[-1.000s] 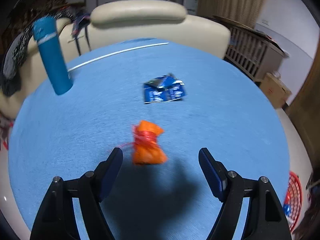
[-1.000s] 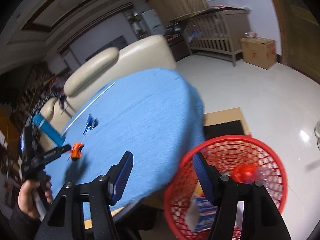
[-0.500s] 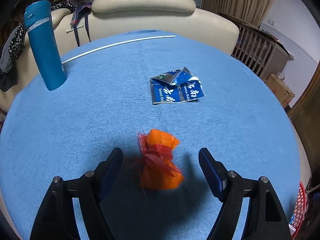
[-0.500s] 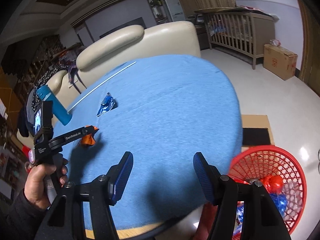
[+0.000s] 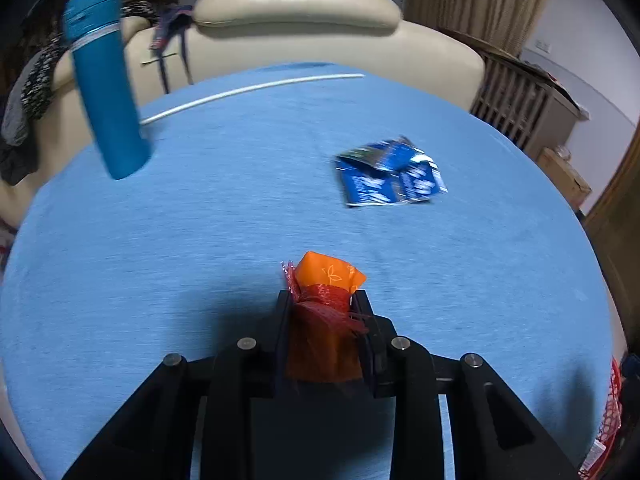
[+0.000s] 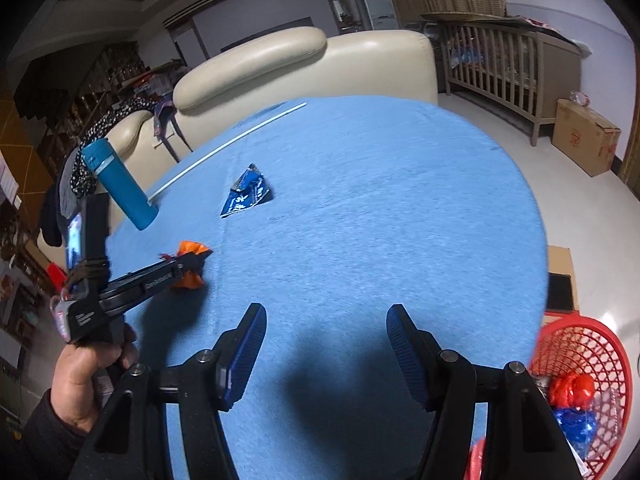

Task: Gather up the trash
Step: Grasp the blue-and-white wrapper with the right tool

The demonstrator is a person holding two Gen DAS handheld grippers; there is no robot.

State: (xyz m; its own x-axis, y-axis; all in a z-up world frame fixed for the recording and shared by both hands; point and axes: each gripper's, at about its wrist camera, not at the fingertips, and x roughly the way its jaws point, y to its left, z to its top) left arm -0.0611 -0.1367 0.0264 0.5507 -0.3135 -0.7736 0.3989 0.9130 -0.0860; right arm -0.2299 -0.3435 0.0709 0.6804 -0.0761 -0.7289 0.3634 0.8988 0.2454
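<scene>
Orange wrapper (image 5: 324, 308), tied with red netting, sits pinched between the jaws of your left gripper (image 5: 322, 300), which have just closed on it, low over the blue tablecloth (image 5: 240, 240). Your right gripper (image 6: 324, 320) stands part open with nothing in it, above the cloth's near edge. Farther out lies a crumpled blue packet (image 5: 390, 178); to its left a blue bottle (image 5: 106, 80). On the floor at your right, a red basket (image 6: 580, 344) holds trash.

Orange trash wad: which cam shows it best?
Left wrist: the orange wad fills centre frame, pinched in the left gripper. Right wrist shows it small and side-on, partly behind that gripper.
</scene>
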